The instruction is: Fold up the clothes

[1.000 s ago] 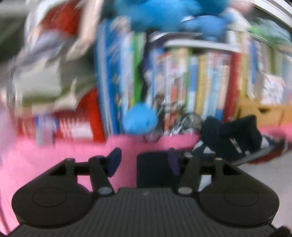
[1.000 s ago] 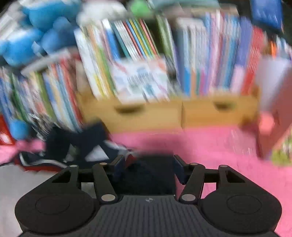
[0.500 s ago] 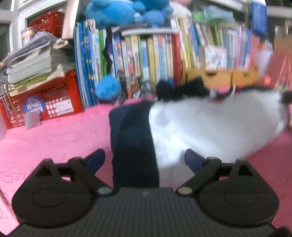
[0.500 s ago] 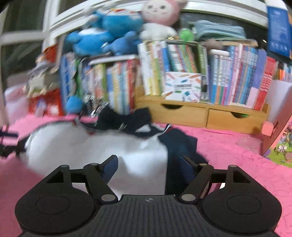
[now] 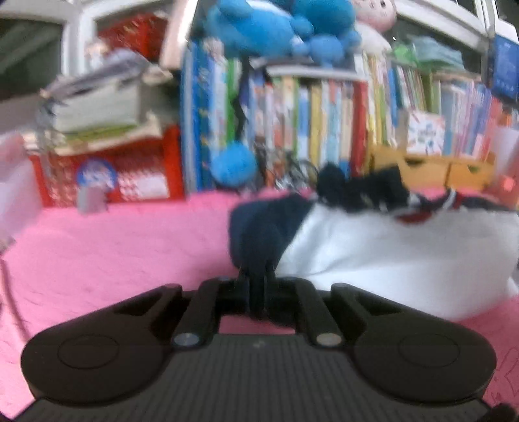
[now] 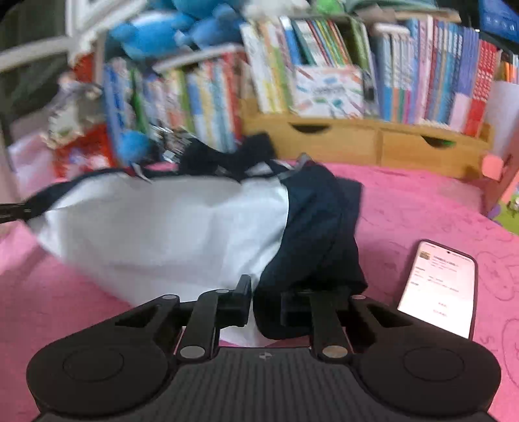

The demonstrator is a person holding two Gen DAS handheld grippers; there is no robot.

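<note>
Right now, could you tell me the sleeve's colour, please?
Navy sleeve, clearest in the right wrist view.

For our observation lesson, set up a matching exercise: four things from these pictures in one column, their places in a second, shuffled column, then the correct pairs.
Things:
1. phone
2. blue plush toys
3. navy sleeve
4. wooden drawers

Places:
A. under the row of books
B. between the right gripper's fingers
C. on top of the books
D. flat on the pink cover, right of the shirt

Pairs: 1-D, 2-C, 3-B, 4-A

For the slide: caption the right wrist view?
Right gripper clamps the shirt's navy sleeve beside a lit phone.
</note>
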